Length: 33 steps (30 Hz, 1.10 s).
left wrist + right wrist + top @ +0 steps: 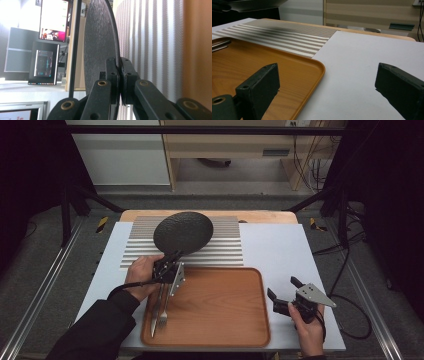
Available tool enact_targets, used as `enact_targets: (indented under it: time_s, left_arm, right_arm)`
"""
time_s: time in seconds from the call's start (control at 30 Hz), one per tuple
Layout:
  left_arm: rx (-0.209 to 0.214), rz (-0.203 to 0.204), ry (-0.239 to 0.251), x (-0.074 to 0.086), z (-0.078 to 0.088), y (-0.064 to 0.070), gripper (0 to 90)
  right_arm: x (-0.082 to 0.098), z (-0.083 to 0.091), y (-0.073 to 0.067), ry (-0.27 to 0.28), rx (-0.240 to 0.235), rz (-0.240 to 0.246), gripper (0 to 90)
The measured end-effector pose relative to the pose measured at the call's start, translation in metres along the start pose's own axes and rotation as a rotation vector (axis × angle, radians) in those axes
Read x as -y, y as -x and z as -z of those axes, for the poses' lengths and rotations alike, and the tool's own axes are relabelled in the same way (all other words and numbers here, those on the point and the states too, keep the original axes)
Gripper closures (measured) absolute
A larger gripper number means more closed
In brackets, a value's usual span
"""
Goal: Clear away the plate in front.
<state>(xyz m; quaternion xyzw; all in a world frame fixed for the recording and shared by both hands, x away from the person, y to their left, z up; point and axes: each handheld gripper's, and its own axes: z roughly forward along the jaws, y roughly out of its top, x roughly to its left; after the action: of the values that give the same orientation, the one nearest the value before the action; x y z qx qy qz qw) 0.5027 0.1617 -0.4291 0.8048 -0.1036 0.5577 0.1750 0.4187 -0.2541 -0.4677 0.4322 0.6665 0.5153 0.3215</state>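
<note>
Black plate [183,232] held above the striped mat [220,251], just beyond the wooden tray [225,302], rim pinched in the clenched left tongs [174,256]. Right of the tray, right tongs [283,288] released, jaws wide over the desk [280,245].

Black tongs [172,258], grey three-cornered plates, black sleeve [100,325]

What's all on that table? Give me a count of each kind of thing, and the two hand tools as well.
Black plate: 1, clamped by its rim in the left gripper
Striped mat: 1
Wooden tray: 1
Cutlery pieces on the tray: 2, one a fork; the other I cannot tell
Grippers: 2, the right gripper open and empty
Total: 7
</note>
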Motion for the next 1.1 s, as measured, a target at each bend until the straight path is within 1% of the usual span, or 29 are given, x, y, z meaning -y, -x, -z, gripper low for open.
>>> enact_targets:
  time_s: [0.1,0.13,0.23,0.3,0.43,0.47,0.5,0.63,0.77,0.87,1.07,1.1]
  left_arm:
    - [0.013,-0.002,0.000,-0.005,0.015,0.007,86.7]
    - [0.015,-0.009,0.005,-0.007,0.019,0.010,86.6]
    - [0.027,-0.019,0.018,-0.010,0.028,0.019,86.6]
    - [0.027,-0.023,0.035,-0.014,0.033,0.024,86.4]
    - [0.012,-0.064,0.062,-0.022,0.042,0.036,86.7]
    - [0.013,-0.068,0.068,-0.025,0.044,0.038,86.4]
    - [0.016,-0.062,0.075,-0.027,0.045,0.039,86.6]
    - [0.023,-0.073,0.097,-0.036,0.053,0.044,86.4]
    - [0.030,-0.068,0.120,-0.042,0.061,0.048,86.4]
    - [0.041,-0.084,0.125,-0.045,0.068,0.051,86.4]
    - [0.054,-0.089,0.132,-0.051,0.083,0.059,86.6]
    - [0.059,-0.084,0.130,-0.053,0.085,0.060,86.3]
  right_arm:
    - [-0.001,0.002,0.000,0.008,0.009,-0.002,5.8]
    - [-0.001,0.003,0.000,0.008,0.015,-0.003,5.9]
    - [-0.001,0.002,-0.002,-0.001,0.024,0.006,5.9]
    - [-0.001,0.002,-0.003,-0.001,0.026,0.003,5.9]
    - [-0.001,0.000,-0.004,-0.010,0.022,0.009,5.9]
    - [-0.001,0.000,-0.004,-0.010,0.021,0.010,5.9]
    - [-0.001,0.000,-0.004,-0.011,0.020,0.011,5.9]
    - [-0.001,0.001,-0.005,-0.009,0.018,0.009,5.9]
    - [-0.001,0.001,-0.005,-0.007,0.016,0.012,5.9]
    - [-0.001,0.001,-0.004,-0.008,0.018,0.009,5.9]
    - [-0.001,0.002,-0.005,-0.005,0.015,0.011,5.9]
    - [-0.002,0.001,-0.005,-0.004,0.015,0.011,5.9]
